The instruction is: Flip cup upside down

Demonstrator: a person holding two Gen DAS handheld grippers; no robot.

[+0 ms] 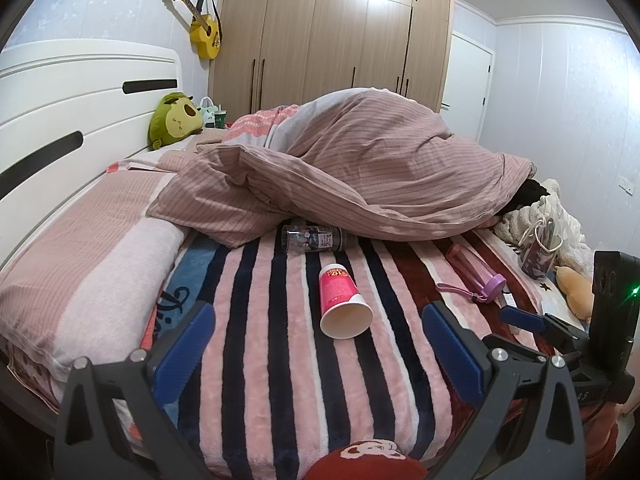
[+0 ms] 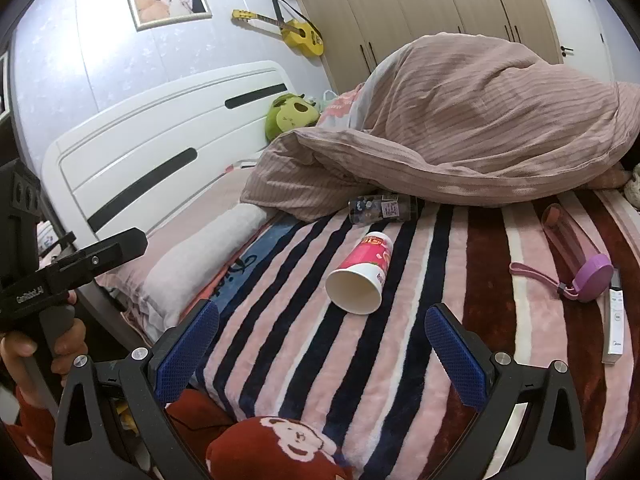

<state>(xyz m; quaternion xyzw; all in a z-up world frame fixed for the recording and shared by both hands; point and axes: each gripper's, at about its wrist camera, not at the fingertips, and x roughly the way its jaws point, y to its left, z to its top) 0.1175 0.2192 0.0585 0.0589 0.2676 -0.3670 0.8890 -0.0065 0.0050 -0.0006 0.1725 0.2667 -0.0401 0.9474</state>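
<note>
A pink and white paper cup [image 1: 342, 302] lies on its side on the striped blanket [image 1: 280, 360], its open mouth towards me. It also shows in the right wrist view [image 2: 362, 276]. My left gripper [image 1: 318, 328] is open and empty, its blue pads either side just short of the cup's mouth. My right gripper [image 2: 322, 330] is open and empty, a little short of the cup. The right gripper shows at the right edge of the left wrist view [image 1: 532, 320].
A clear printed tumbler [image 1: 314, 238] lies behind the cup against a heaped striped duvet [image 1: 380, 168]. A purple bottle [image 1: 476, 272] with a strap lies to the right. A white remote [image 2: 614, 324] lies by the bed's right edge. A pillow [image 1: 80, 280] is at left.
</note>
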